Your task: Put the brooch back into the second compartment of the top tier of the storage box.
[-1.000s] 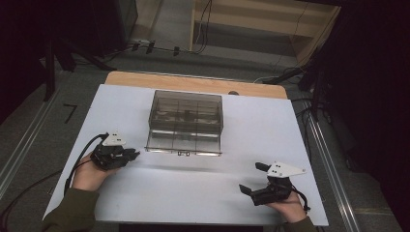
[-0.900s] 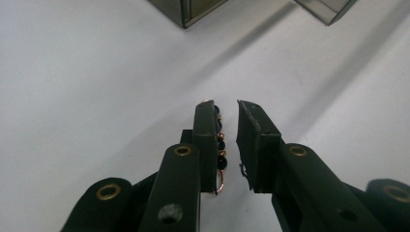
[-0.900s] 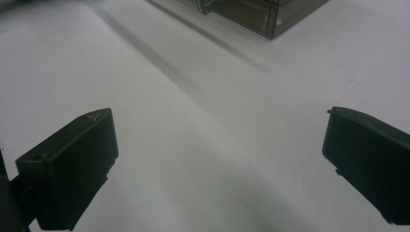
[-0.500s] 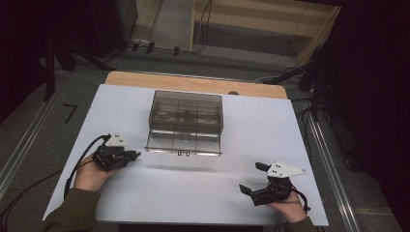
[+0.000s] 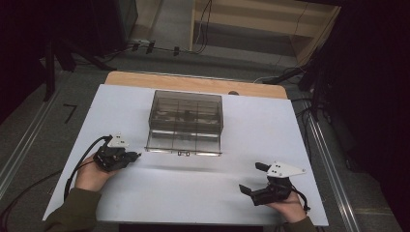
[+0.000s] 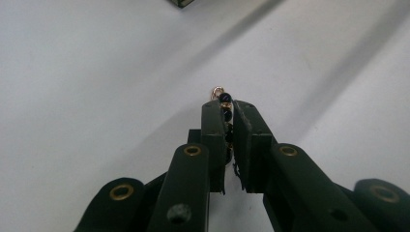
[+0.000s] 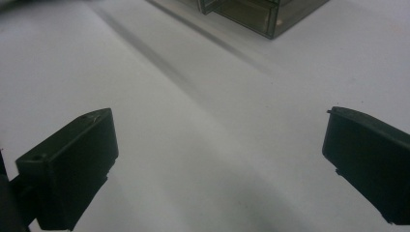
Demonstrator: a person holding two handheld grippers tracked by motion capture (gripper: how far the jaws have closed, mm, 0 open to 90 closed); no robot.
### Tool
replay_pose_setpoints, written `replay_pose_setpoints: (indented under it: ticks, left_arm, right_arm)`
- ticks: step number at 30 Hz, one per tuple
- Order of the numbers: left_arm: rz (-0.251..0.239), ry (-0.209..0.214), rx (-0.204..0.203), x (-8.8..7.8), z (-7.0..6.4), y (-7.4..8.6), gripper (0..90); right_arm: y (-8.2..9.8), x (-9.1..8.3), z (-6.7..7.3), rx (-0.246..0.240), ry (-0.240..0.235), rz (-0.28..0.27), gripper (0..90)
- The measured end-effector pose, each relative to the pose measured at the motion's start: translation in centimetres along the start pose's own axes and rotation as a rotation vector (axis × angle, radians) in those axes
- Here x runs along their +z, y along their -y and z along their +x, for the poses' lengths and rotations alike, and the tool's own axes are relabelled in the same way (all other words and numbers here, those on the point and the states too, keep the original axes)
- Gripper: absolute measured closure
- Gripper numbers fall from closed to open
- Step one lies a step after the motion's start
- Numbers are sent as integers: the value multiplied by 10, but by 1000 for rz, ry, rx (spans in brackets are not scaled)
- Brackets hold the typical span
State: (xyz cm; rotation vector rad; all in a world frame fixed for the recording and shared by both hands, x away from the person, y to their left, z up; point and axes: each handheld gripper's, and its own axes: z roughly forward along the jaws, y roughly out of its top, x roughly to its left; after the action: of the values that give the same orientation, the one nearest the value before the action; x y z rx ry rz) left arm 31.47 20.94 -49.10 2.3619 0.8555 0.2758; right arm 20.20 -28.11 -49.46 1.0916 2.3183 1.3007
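On the white table, my left gripper point(image 5: 137, 155) lies low at the front left. In the left gripper view its jaws point(image 6: 226, 110) have just been closing and now pinch a short string of dark beads point(image 6: 225, 115) with a small gold ring point(image 6: 217, 90) at its tip. A smoky clear compartment box point(image 5: 186, 113) stands in the middle of the table, its lid point(image 5: 183, 143) folded down toward me. My right gripper point(image 5: 251, 177) rests at the front right, open, with bare table between its pads point(image 7: 77, 159).
The box's corner point(image 7: 251, 14) shows at the top of the right gripper view. A wooden strip point(image 5: 193, 83) runs along the table's far edge. Cables lie on the floor beyond point(image 5: 159, 47). Metal rails flank the table point(image 5: 329, 169).
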Motion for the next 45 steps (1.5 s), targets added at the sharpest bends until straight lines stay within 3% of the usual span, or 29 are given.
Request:
replay_pose_setpoints:
  ticks: [9,19,36,45]
  left_arm:
    - [-2,4,-2,-2,0,-1,843]
    - [-58,12,-41,-20,4,-6,843]
    - [-132,26,-64,-48,4,-21,843]
    - [-160,29,-31,-61,1,-36,842]
  right_arm:
    - [0,0,0,0,0,-1,0]
    - [0,0,0,1,-1,2,0]
    - [0,1,0,5,-1,4,0]
    - [0,1,0,8,-2,5,0]
